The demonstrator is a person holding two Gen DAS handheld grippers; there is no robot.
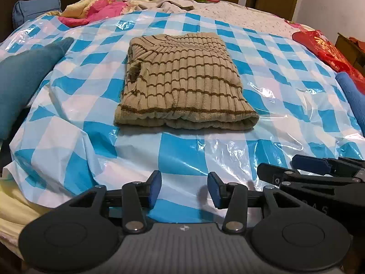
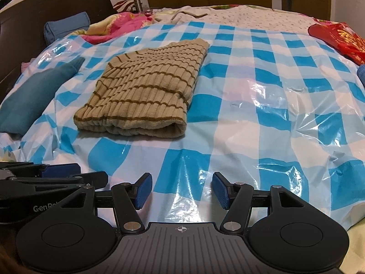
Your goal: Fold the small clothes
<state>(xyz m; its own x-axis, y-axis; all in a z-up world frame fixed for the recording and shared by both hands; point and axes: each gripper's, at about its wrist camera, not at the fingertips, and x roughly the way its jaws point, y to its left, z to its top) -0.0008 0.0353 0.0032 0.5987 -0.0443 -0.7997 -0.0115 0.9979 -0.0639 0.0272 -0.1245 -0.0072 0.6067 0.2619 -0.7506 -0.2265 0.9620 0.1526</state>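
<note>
Bed (image 1: 239, 13): fills both views, floral sheet bare toward the far side, dark headboard at far left in the right wrist view.
Plastic sheet (image 1: 182, 150): blue and white checks, spread over most of the bed, glossy and creased, rucked up at the near edge.
Striped sweater (image 1: 182, 80): beige ribbed knit with thin brown stripes, folded into a compact rectangle, lying flat on the plastic sheet near its middle; rolled fold facing the cameras; ahead of both claws and touching neither; left of centre in the right wrist view (image 2: 143, 91).
Teal garment (image 1: 25, 77): lying at the left edge of the plastic sheet, just beside the sweater but apart from it.
Pink bedding (image 1: 95, 11): crumpled at the far left corner, beyond the sheet.
Red bag (image 1: 328, 50): shiny, with gold print, at the right edge of the bed.
Blue cloth (image 1: 353, 98): at the right edge, just below the red bag, partly cut off.
Blue pillow (image 2: 66, 27): against the headboard, far left.
Left claw (image 1: 184, 189): low over the near edge of the sheet, blue pads parted, nothing between them.
Right claw (image 2: 181, 190): just beside the left one, pads spread a little wider, gap likewise bare.
</note>
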